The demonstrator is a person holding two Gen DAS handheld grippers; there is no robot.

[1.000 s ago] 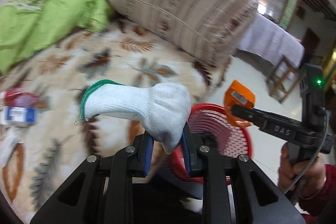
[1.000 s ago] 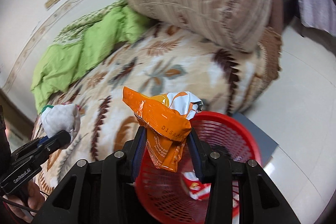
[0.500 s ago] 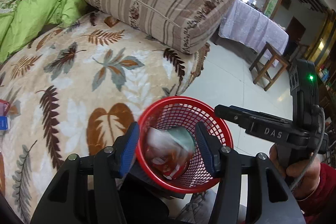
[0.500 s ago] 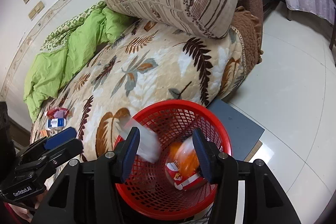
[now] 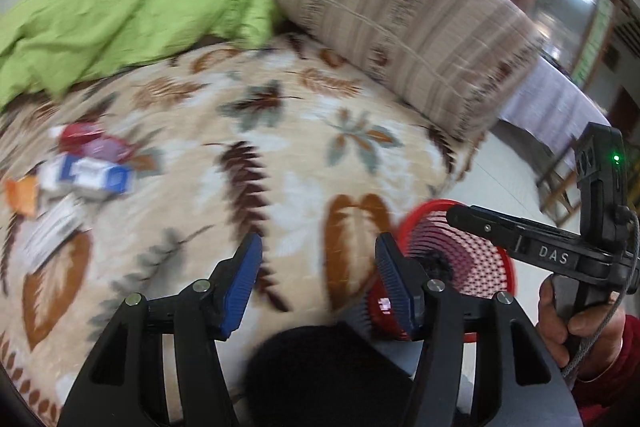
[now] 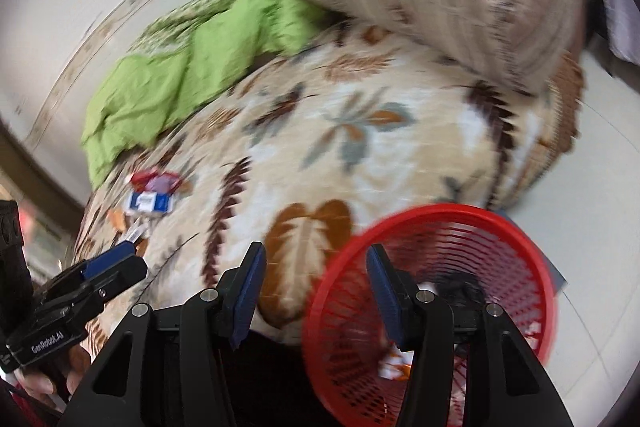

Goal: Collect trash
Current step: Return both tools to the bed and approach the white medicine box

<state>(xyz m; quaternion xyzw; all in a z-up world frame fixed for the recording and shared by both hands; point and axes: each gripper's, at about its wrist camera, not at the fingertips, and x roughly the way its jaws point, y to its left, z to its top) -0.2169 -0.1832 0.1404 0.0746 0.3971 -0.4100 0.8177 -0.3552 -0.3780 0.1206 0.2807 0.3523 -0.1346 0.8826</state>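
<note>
My left gripper (image 5: 318, 273) is open and empty above the leaf-patterned blanket. My right gripper (image 6: 316, 285) is open and empty, at the left rim of the red mesh basket (image 6: 520, 223), which also shows in the left wrist view (image 5: 496, 259). Wrappers lie in the basket's bottom (image 6: 394, 363). Several pieces of trash lie together on the blanket far to the left: a blue-and-white box (image 5: 86, 177), a red wrapper (image 5: 78, 135), an orange piece (image 5: 22, 193). The same box shows in the right wrist view (image 6: 150, 203). Both views are blurred.
A large striped pillow (image 5: 400, 23) and a green quilt (image 5: 120, 23) lie at the back of the bed. The basket stands on the tiled floor (image 6: 600, 167) beside the bed edge. A covered table (image 5: 560, 107) stands farther right.
One second ago the left gripper held a white glove and the right an orange wrapper; both opened over the basket. Both views have since swung left, toward the bed.
</note>
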